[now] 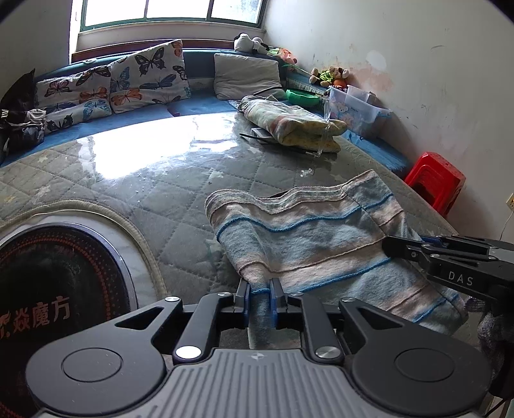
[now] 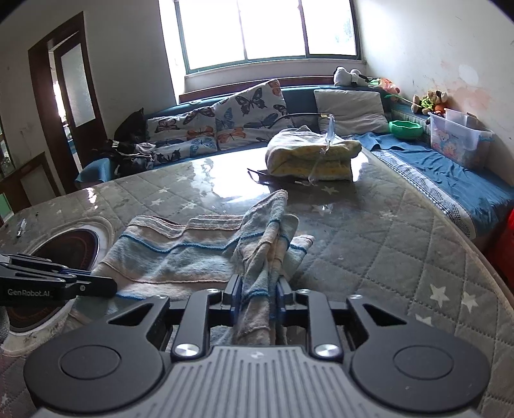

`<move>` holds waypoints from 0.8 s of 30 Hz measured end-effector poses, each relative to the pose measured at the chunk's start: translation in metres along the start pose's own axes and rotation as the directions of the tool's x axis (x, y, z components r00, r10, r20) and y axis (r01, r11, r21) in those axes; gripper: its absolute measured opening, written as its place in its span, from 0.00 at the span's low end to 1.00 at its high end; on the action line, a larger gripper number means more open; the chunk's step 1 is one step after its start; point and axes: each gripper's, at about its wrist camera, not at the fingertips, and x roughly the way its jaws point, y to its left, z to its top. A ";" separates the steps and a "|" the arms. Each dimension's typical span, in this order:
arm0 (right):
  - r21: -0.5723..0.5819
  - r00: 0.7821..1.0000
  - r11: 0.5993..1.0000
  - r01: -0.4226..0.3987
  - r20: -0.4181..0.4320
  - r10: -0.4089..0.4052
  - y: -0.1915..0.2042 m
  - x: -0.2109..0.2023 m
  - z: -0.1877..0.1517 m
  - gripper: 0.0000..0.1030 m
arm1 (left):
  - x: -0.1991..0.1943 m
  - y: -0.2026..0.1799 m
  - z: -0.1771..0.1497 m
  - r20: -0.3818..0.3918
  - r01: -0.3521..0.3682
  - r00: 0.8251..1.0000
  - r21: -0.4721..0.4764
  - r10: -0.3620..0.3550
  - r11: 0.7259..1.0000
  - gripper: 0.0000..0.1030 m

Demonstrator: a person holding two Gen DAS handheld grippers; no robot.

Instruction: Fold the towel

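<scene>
On the table (image 1: 135, 180): striped towel (image 1: 308, 238), half folded, near edge.
Left gripper (image 1: 260, 294): angled down, fingers clamped on the towel's near left corner.
Right gripper (image 2: 257, 294): angled down, fingers gripping bunched towel.

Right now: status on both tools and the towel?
Left tool and right tool each astride a towel edge. Towel half-folded, rumpled on table. Nothing blocking.

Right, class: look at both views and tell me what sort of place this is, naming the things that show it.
Most likely a lived-in home sitting room: a blue corner sofa with butterfly cushions under a window, soft toys by the wall, and a quilt-covered table holding the striped towel.
</scene>
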 end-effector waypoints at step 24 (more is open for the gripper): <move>-0.101 0.995 0.994 -0.044 0.079 0.052 0.022 -0.070 -0.047 0.25 | -0.037 -0.005 -0.050 0.028 -0.025 0.999 0.107 0.022 0.994 0.43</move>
